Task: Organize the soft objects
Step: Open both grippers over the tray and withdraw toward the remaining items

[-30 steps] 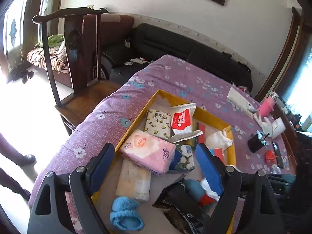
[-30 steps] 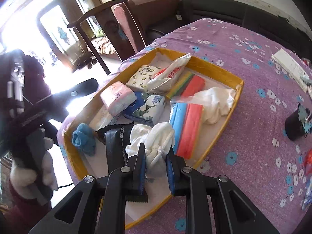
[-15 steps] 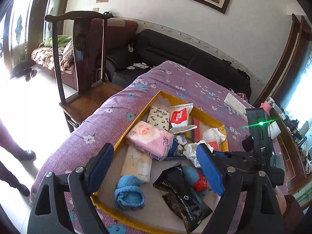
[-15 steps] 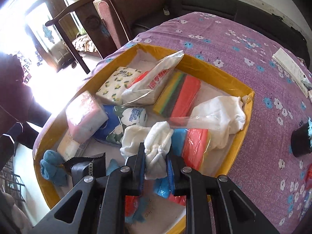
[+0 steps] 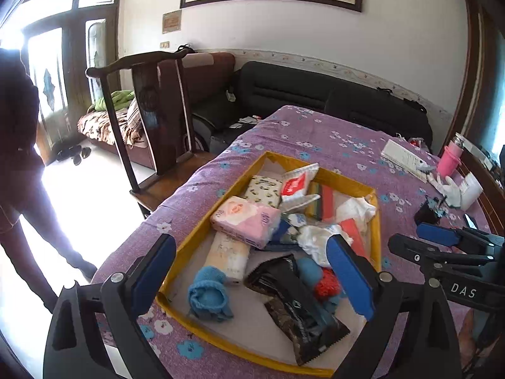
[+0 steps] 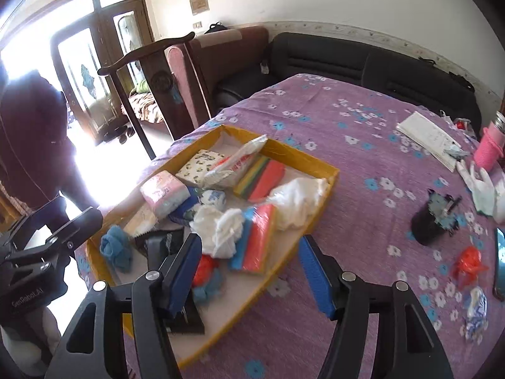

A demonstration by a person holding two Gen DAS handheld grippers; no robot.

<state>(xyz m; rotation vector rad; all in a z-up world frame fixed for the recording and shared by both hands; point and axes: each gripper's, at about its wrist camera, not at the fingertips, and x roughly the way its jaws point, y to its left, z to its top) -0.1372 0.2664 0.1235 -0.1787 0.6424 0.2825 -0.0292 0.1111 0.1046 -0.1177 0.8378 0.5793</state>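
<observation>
I am holding my left tool [image 5: 252, 271] wide open and empty, low in the frame, hovering above the near end of the yellow tray [image 5: 374, 240]. My right tool [image 6: 252, 268] is also standing wide open with nothing between its blue pads [image 6: 186, 271], its jaws straddling the tray's right-hand rim at the bottom centre of the right wrist view.

Judging progress: almost all the soft things are already lying inside the tray on the purple-clothed counter [image 6: 347, 120], but they are heaped, not lined up, so I am judging the gathering mostly done and the tidying still open.

Counting left to right in the right wrist view: one blue knitted sock [image 6: 115, 248] at the tray's lower left; one black crinkly pouch [image 6: 161, 243] beside it; three tissue packs, namely a pink one [image 6: 164, 194], a pale one [image 6: 142, 219] under it and a patterned one [image 6: 202, 162] further up; one white-and-red wipes packet [image 6: 236, 162]; one crumpled white cloth [image 6: 217, 224] at centre; two sponge packs [image 6: 260, 177]; one bagged white cloth [image 6: 296, 200] at the right rim.

Outside the tray, at the right of the frame, one white glove [image 6: 481, 186] and one red scrap [image 6: 468, 262] are lying on the counter, perhaps still waiting to be collected.
</observation>
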